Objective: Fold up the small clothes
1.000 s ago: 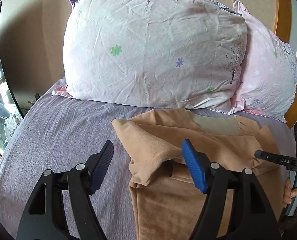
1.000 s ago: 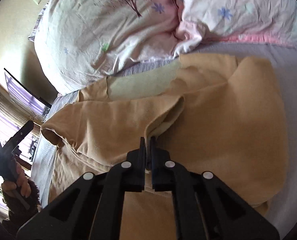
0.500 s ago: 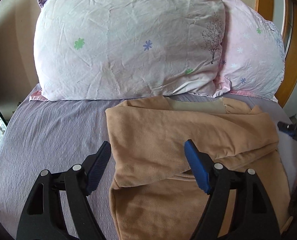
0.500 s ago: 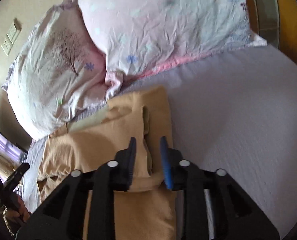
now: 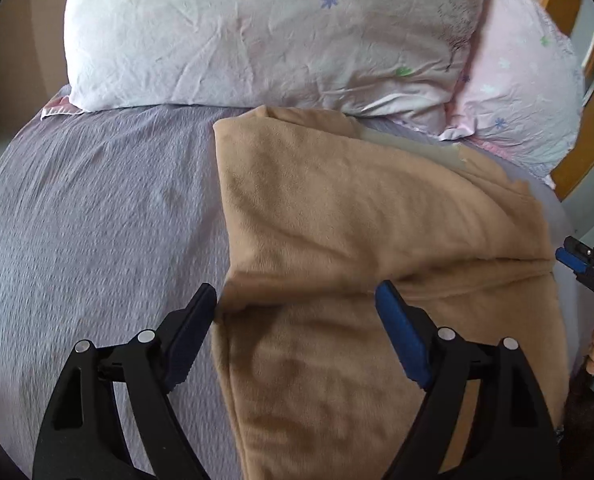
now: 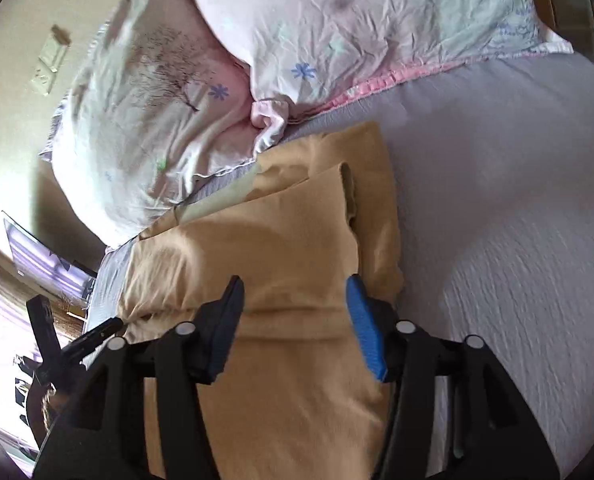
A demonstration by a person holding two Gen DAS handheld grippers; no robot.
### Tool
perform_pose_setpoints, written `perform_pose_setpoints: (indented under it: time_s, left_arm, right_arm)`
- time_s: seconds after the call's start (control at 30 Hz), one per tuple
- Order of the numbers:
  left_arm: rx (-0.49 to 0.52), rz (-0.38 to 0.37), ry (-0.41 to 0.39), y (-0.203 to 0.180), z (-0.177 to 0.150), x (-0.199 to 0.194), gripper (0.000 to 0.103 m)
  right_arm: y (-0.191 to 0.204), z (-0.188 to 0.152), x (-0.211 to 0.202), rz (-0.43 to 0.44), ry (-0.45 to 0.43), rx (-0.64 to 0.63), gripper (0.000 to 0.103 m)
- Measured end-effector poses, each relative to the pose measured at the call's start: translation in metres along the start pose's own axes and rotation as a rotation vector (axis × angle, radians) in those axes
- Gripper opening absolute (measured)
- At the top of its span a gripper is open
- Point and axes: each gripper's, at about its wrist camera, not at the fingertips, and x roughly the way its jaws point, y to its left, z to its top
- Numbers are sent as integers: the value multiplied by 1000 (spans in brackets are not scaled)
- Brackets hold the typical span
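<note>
A tan garment [image 5: 357, 240] lies folded on the lilac bed sheet [image 5: 97, 220], a sleeve laid across its top. It also shows in the right wrist view [image 6: 265, 272]. My left gripper [image 5: 297, 332] is open and empty, above the garment's left edge. My right gripper [image 6: 297, 320] is open and empty, above the garment's right part. The right gripper's tip shows at the right edge of the left wrist view [image 5: 585, 268]. The left gripper shows at the left in the right wrist view [image 6: 77, 344].
Two floral pillows [image 5: 265, 32] [image 5: 521, 92] lean at the head of the bed, just beyond the garment. A wooden headboard [image 5: 577, 168] stands at the right. A wall socket [image 6: 51, 66] is on the wall. Lilac sheet [image 6: 517, 240] lies right of the garment.
My right gripper let go of the sleeve and opened wide, leaving it across the garment. Both grippers moved closer over the garment.
</note>
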Motion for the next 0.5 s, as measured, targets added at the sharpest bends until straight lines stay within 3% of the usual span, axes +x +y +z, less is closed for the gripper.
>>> perform_pose_setpoints:
  time_s: [0.1, 0.17, 0.2, 0.33, 0.4, 0.5]
  left_arm:
    - [35, -89, -74, 9, -37, -55, 84]
    - [40, -166, -111, 18, -66, -88, 97]
    - [34, -215, -132, 25, -83, -105, 97]
    - [-27, -384, -129, 55, -153, -143, 97]
    - [-44, -423, -109, 64, -188, -151, 97]
    - [-108, -493, -43, 75, -230, -140, 97]
  right_arm:
    - [9, -41, -55, 127, -68, -124, 76]
    - [9, -74, -89, 214, -102, -197, 88]
    - [8, -91, -102, 255, -109, -229, 95]
    - [-13, -167, -144, 393, -52, -294, 96]
    - [-27, -200, -152, 414, 3, -278, 96]
    - [-56, -228, -145, 353, 63, -185, 96]
